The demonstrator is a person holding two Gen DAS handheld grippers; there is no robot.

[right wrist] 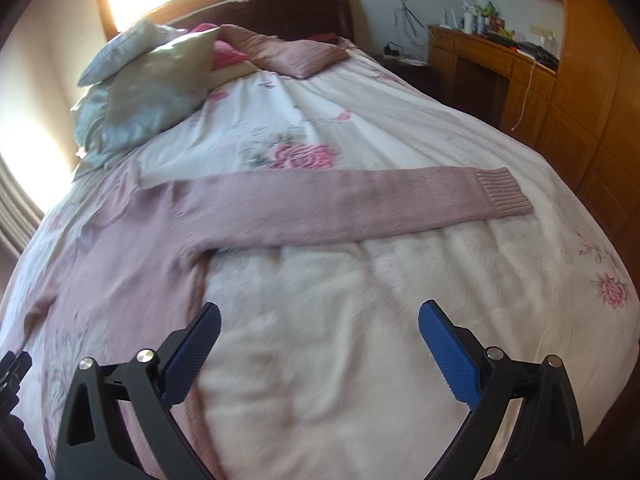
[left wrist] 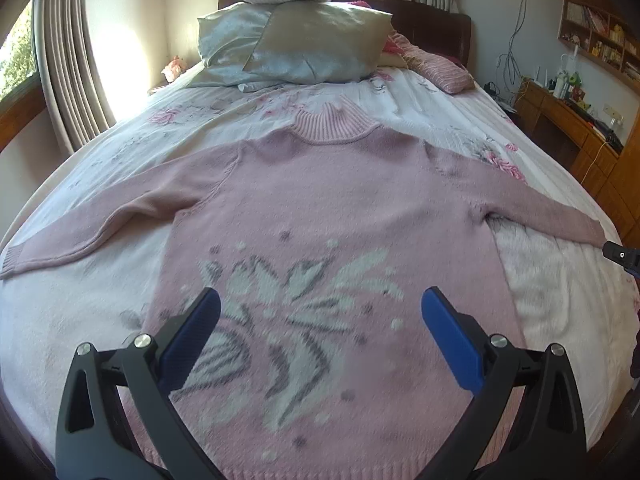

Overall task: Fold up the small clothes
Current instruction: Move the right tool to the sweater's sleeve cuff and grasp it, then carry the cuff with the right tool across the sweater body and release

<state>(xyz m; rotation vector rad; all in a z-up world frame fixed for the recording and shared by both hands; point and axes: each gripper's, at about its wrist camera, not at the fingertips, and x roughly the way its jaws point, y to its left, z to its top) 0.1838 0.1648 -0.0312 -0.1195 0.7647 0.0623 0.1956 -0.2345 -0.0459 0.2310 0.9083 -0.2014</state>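
**Sweater: laid flat, no fold made yet**

The sweater lies face up on the bed, spread across the white floral cover. You have no fold in place: the body is flat, both sleeves are extended, and the collar is undisturbed. All folding steps remain, judged from the present layout.

Orientation:
- The body's long axis runs from the hem, nearest your left gripper, up to the collar, which points toward the pillows at the headboard
- The sleeves lie across that axis, sloping slightly toward the hem. The left sleeve ends near the bed's left edge; the right sleeve ends in a ribbed cuff well short of the right edge

Gripper state:
- Left gripper: jaws spread wide, holding nothing, positioned over the lower body of the sweater above the leaf pattern
- Right gripper: jaws spread wide, holding nothing, positioned over bare cover beside the sweater's right flank, with the right sleeve ahead of it

Likely first step: bring a sleeve inward over the body. The right view is slightly blurred, so contact with the cover cannot be confirmed
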